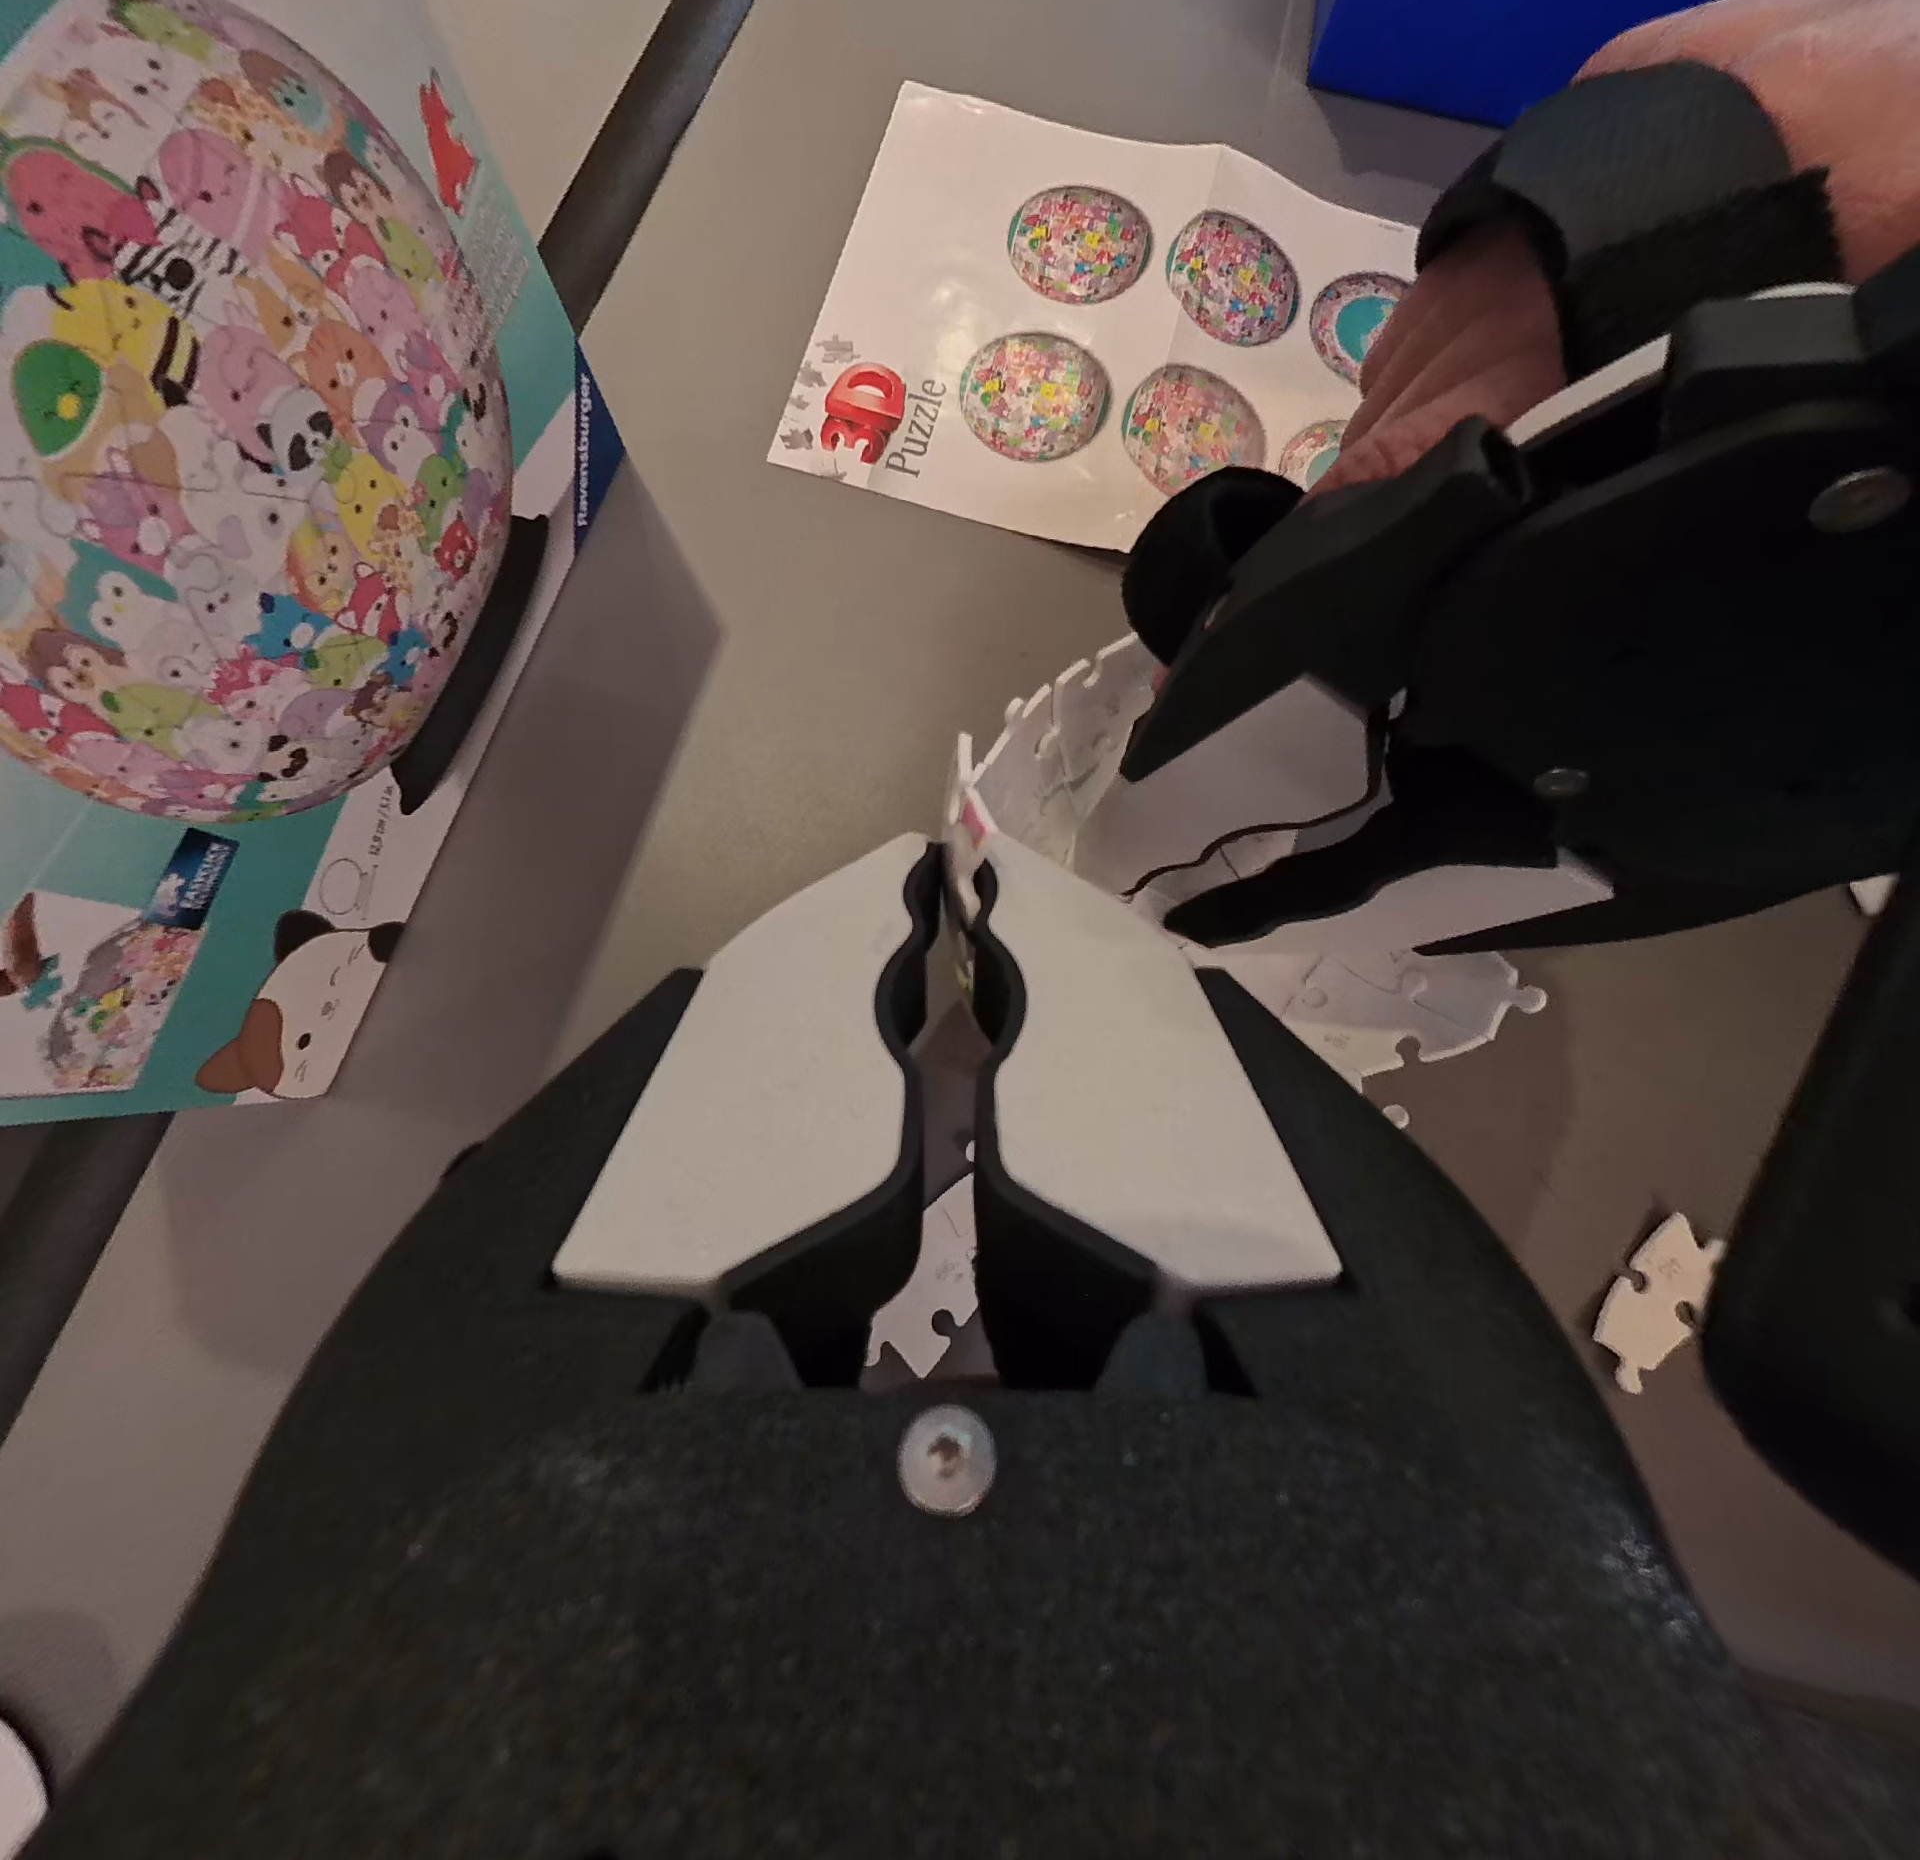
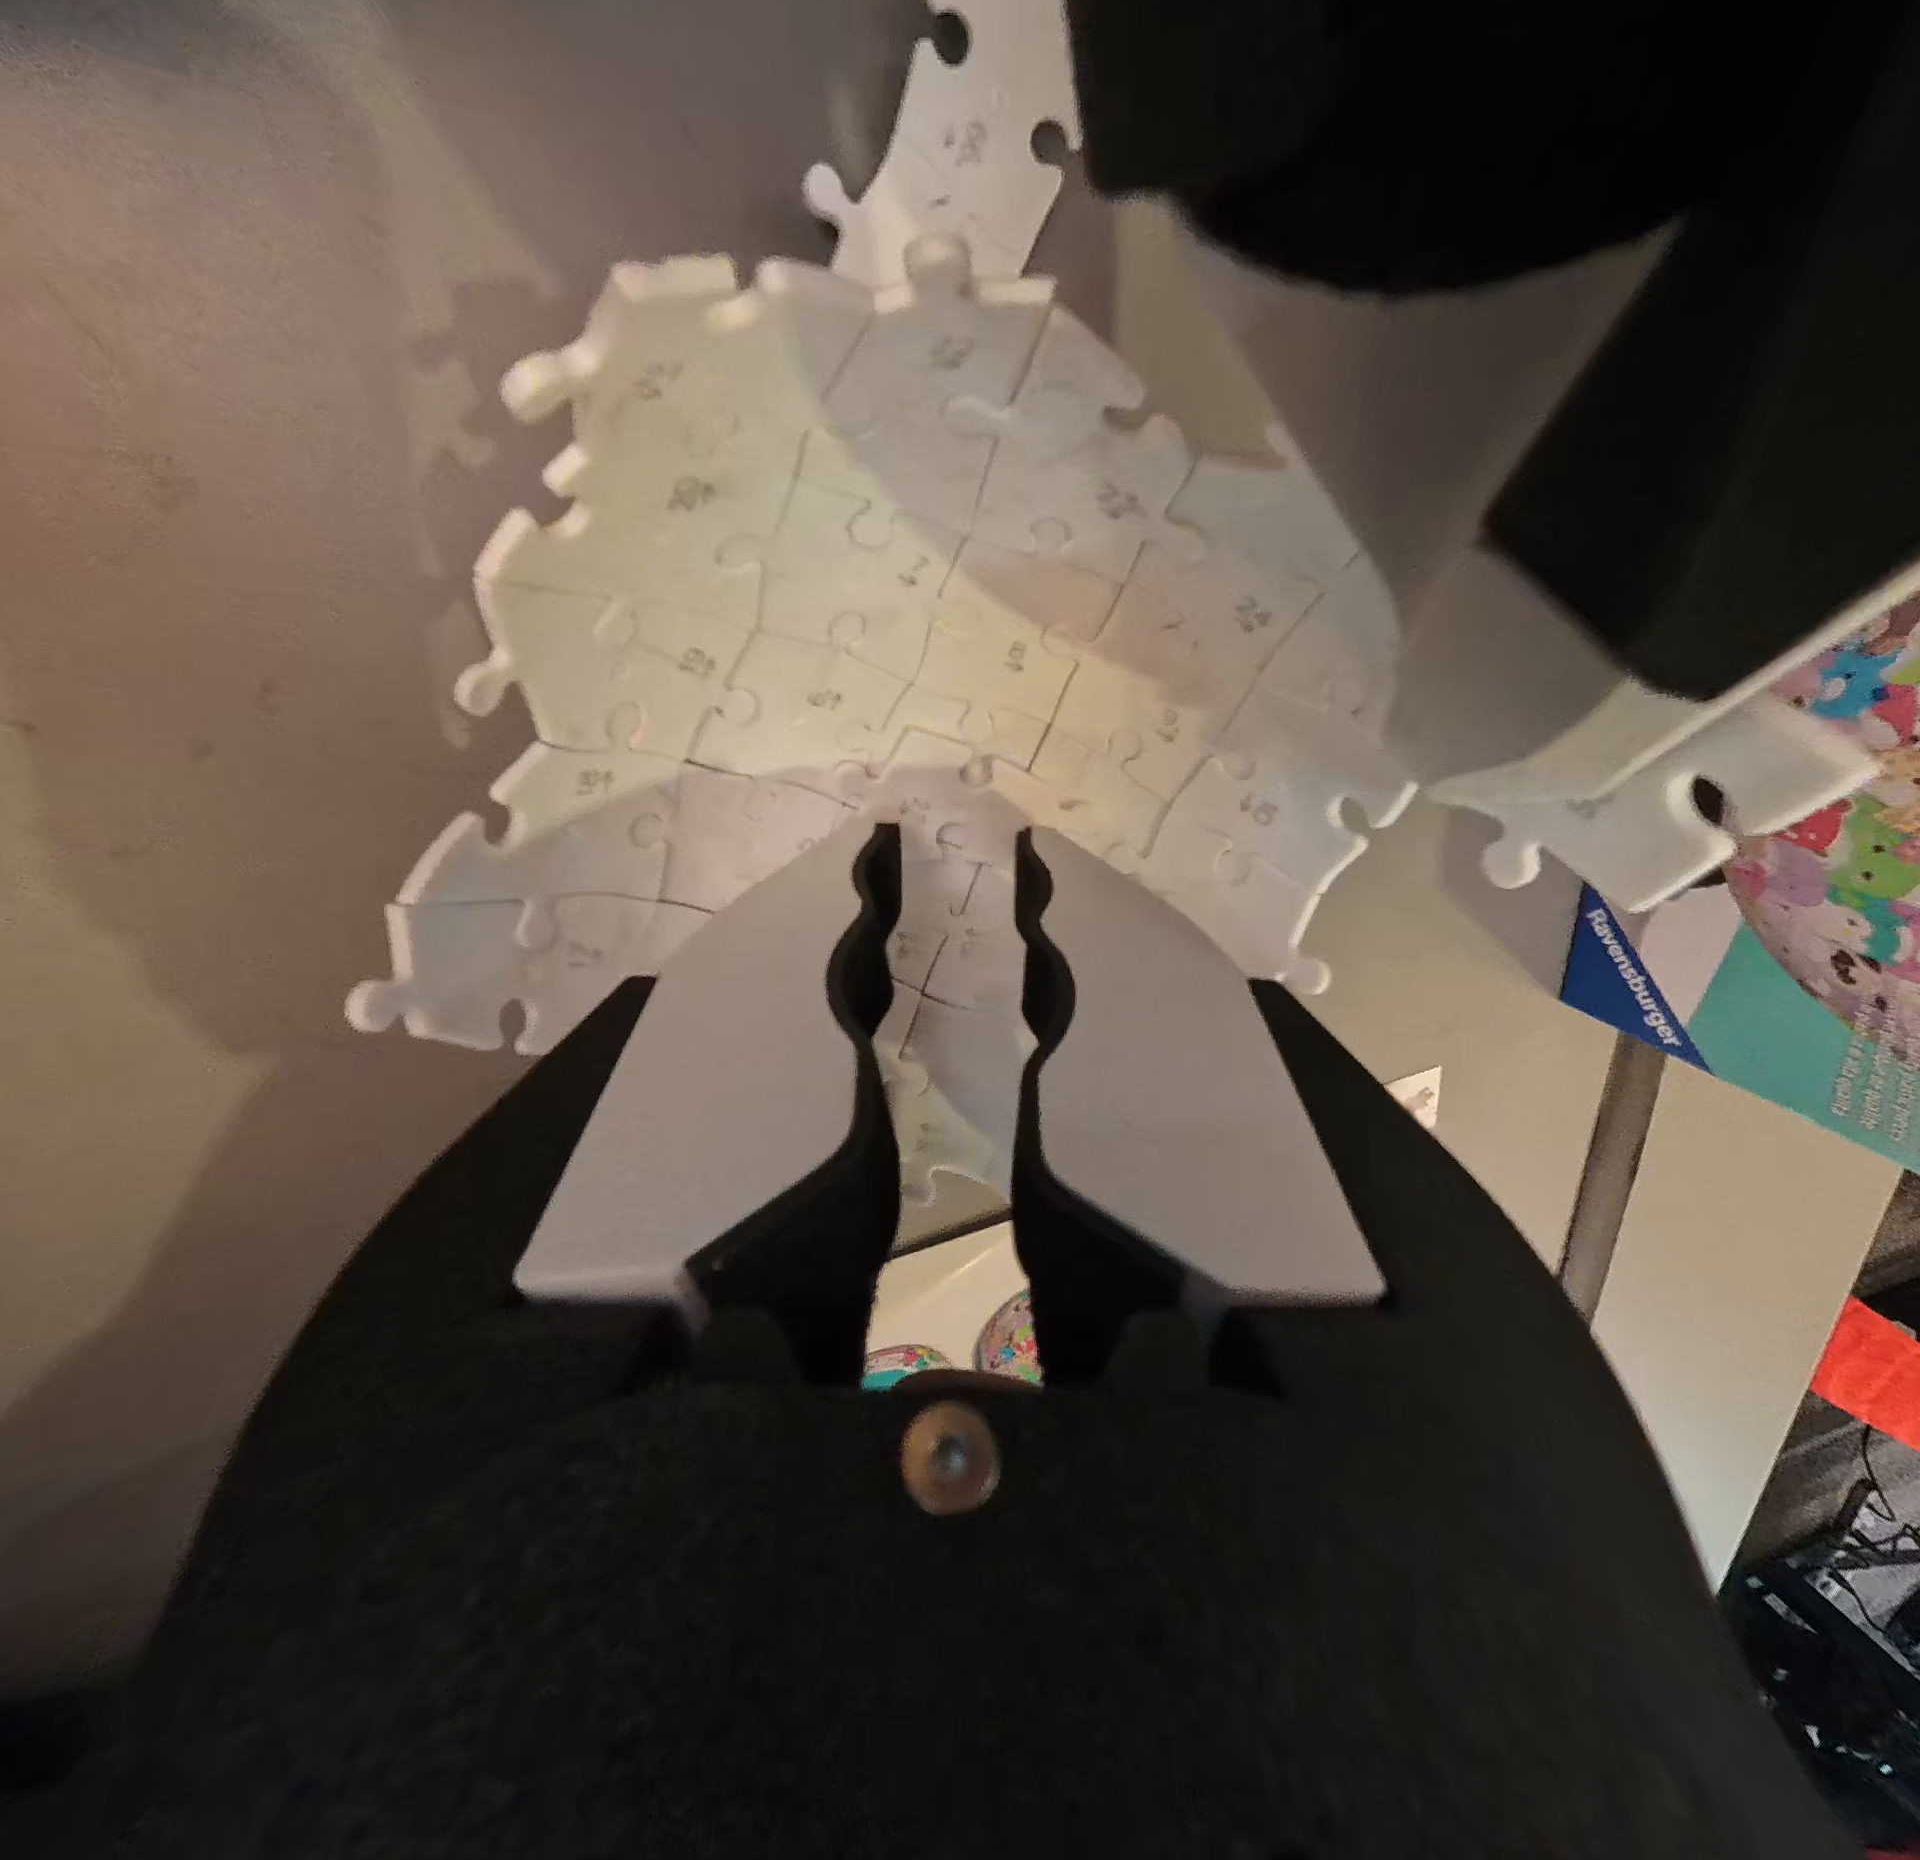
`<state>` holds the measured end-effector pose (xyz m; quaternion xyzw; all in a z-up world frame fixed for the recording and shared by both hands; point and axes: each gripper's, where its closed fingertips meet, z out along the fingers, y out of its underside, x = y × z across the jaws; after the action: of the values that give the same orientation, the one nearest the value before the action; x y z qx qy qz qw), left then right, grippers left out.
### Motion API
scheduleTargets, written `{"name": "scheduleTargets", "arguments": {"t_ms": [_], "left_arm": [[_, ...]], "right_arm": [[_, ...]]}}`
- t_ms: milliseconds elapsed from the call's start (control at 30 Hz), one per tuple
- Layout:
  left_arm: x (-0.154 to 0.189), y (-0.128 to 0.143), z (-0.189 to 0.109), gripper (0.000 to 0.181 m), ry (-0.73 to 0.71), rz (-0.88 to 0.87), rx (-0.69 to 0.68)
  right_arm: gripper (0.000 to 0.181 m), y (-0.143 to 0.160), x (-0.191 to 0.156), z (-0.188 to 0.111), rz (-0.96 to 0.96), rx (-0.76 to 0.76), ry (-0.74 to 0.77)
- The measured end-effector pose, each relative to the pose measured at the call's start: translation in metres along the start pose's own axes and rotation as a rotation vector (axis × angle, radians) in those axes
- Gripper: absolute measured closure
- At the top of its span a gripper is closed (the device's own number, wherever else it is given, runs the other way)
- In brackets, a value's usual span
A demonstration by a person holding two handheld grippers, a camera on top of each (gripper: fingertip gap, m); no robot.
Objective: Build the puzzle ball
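**Both grippers on the curved puzzle shell**

Your left gripper (image 1: 958,880) has its jaws drawn nearly together, pinching a thin puzzle piece (image 1: 975,836) edge-on at the fingertips; a pink printed strip shows on that edge. The piece stands upright just at the rim of the puzzle shell (image 1: 1070,761), the joined, curved section of white-backed pieces that rises at one o'clock from your left fingertips. Whether the piece is already locked into the rim you cannot tell.

Your right gripper (image 2: 956,844) is partly open, a narrow gap between the fingers. In its own view the tips sit over the lower edge of the shell (image 2: 935,584), whose numbered white backs face the camera. The fingers do not clearly clamp it, and the left wrist view shows one black finger inside the curve and the other low beside it, so a firm hold cannot be confirmed. Your right hand (image 1: 1455,376), strapped in black, is behind that gripper at two o'clock.

On the grey table (image 1: 790,667), a loose piece (image 1: 1657,1291) lies white side up at four o'clock from the left gripper. Farther off at twelve to one o'clock lies the unfolded instruction sheet (image 1: 997,283) with pictures of the ball. At ten o'clock stands the puzzle box (image 1: 260,408), printed with the finished colourful ball. A blue object (image 1: 1455,34) sits at the far corner at one o'clock.
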<state>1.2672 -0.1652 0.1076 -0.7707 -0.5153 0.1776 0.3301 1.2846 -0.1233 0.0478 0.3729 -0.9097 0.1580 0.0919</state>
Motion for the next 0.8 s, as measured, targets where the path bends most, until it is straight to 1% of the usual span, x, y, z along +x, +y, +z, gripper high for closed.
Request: {"name": "scheduleTargets", "arguments": {"t_ms": [133, 167, 233, 467, 800], "left_arm": [[-0.001, 0.001, 0.001, 0.178, 0.003, -0.005, -0.002], [-0.001, 0.002, 0.001, 0.178, 0.003, -0.006, -0.003], [-0.001, 0.002, 0.001, 0.178, 0.005, -0.008, -0.003], [-0.001, 0.003, 0.001, 0.178, 0.007, -0.011, -0.006], [-0.002, 0.006, 0.003, 0.179, 0.020, -0.028, -0.012]], "right_arm": [[0.153, -0.002, -0.002, 0.000, -0.008, 0.008, -0.004], [0.148, -0.003, -0.002, -0.001, -0.009, 0.014, -0.003], [0.145, -0.006, -0.007, -0.002, -0.007, 0.031, -0.036], [0.146, -0.006, 0.002, 0.000, -0.021, 0.031, 0.015], [0.154, -0.003, 0.015, -0.001, -0.064, 0.023, 0.101]]}}
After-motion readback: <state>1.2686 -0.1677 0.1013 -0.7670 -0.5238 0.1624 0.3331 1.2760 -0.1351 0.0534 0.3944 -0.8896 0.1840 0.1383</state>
